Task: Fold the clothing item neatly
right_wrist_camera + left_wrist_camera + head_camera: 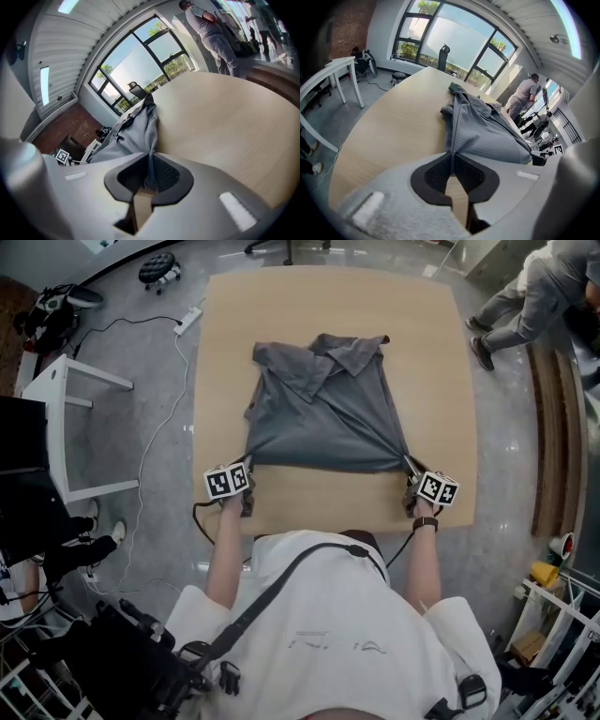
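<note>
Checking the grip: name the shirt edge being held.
The bottom hem, nearest the person: left gripper and right gripper pinch its corners; collar lies free.

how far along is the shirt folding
Early. Done: the grey shirt lies on the table, collar at the far end, rumpled. In hand: the left gripper and right gripper each pinch a near hem corner. Left: all the neat folds; none shows yet.

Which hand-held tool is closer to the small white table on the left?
Left. The left tool, pinching the shirt by its near corner, is on the side of the white table; the right tool pinches the other corner, farther away.
</note>
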The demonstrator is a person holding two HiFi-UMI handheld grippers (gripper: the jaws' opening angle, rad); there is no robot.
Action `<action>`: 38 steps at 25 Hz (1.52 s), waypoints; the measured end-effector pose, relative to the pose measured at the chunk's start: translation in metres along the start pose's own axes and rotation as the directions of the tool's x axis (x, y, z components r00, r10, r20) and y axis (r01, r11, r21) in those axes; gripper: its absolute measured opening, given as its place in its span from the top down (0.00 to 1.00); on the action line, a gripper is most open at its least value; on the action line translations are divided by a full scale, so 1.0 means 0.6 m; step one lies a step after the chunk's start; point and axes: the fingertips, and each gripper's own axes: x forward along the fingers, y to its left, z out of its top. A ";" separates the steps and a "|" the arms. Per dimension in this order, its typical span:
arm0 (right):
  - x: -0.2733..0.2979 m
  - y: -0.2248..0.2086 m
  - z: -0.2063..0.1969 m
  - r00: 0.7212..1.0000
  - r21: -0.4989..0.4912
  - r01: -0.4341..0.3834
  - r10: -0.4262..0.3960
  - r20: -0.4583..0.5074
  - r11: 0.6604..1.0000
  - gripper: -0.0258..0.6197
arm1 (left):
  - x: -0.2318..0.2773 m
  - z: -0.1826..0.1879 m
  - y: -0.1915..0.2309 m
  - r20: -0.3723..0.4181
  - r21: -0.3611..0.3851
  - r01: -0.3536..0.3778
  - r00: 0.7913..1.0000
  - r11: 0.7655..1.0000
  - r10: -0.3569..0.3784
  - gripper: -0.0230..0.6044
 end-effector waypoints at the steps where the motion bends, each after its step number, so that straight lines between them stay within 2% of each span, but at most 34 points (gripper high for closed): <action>1: -0.003 0.000 -0.009 1.000 -0.001 -0.001 0.001 -0.014 1.000 0.91 | -0.005 -0.013 0.005 -0.007 -0.009 0.003 1.000 1.000 -0.003 0.93; 5: -0.005 0.002 -0.035 0.999 -0.006 0.030 -0.030 -0.030 1.000 0.91 | -0.014 -0.064 0.017 -0.040 -0.012 0.002 0.999 1.000 -0.002 0.93; 10: -0.027 0.011 -0.057 0.999 0.006 0.050 -0.050 -0.011 0.999 0.91 | -0.034 -0.104 0.014 -0.046 -0.001 0.019 0.999 1.000 -0.019 0.93; 16: -0.051 0.032 -0.113 0.997 -0.009 0.076 -0.076 -0.008 0.997 0.91 | -0.072 -0.150 0.034 -0.053 0.003 0.043 0.998 0.999 -0.043 0.93; 26: -0.126 0.059 -0.228 0.988 0.068 0.138 -0.142 0.055 0.988 0.91 | -0.145 -0.258 0.058 -0.037 0.055 0.072 0.997 0.996 -0.070 0.92; 30: -0.148 0.065 -0.264 0.986 0.081 0.148 -0.153 0.060 0.986 0.91 | -0.168 -0.286 0.064 0.011 0.066 0.095 0.995 0.993 -0.096 0.92; 33: -0.150 0.072 -0.257 0.985 0.077 0.145 -0.151 0.085 0.986 0.91 | -0.179 -0.284 0.060 0.066 0.139 0.081 0.994 0.987 -0.091 0.88; 34: -0.154 0.076 -0.248 0.983 0.075 0.144 -0.152 0.102 0.987 0.90 | -0.184 -0.285 0.058 0.085 0.166 0.068 0.993 0.984 -0.083 0.83; 35: -0.161 0.080 -0.238 0.980 0.074 0.147 -0.155 0.125 0.986 0.89 | -0.191 -0.288 0.055 0.101 0.182 0.054 0.992 0.982 -0.073 0.82; 38: -0.199 0.081 -0.198 0.953 0.091 0.175 -0.192 0.233 0.980 0.87 | -0.220 -0.301 0.056 0.159 0.166 0.017 0.986 0.986 -0.044 0.82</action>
